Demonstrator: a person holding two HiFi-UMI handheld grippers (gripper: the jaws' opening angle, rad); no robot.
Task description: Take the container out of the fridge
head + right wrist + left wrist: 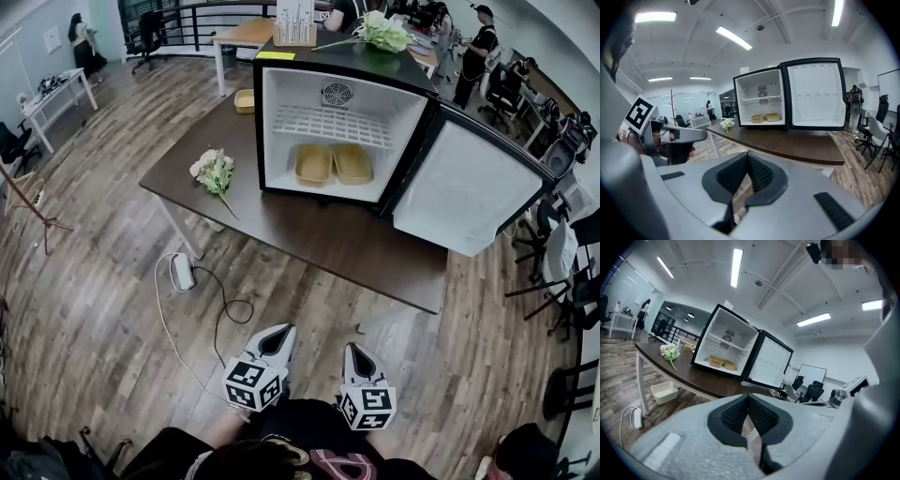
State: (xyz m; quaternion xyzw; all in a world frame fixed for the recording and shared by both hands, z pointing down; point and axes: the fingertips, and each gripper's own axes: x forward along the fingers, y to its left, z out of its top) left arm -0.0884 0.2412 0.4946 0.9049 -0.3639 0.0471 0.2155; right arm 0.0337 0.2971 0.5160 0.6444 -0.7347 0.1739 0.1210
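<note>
A small black fridge (281, 70) stands on a dark wooden table (319, 239) with its door (469, 192) swung wide to the right. On its floor lie two tan containers (313, 164) (352, 162) side by side, under a white wire shelf. They also show in the left gripper view as the containers (722, 363) and in the right gripper view as the containers (764, 117). My left gripper (284, 335) and right gripper (357, 353) hang low, well short of the table, both shut and empty.
A bunch of white flowers (215, 172) lies on the table's left part. A tan box (244, 100) sits behind the fridge's left side. A power strip (182, 272) and cable trail on the wooden floor. Office chairs (553, 272) stand at the right; people are at the desks behind.
</note>
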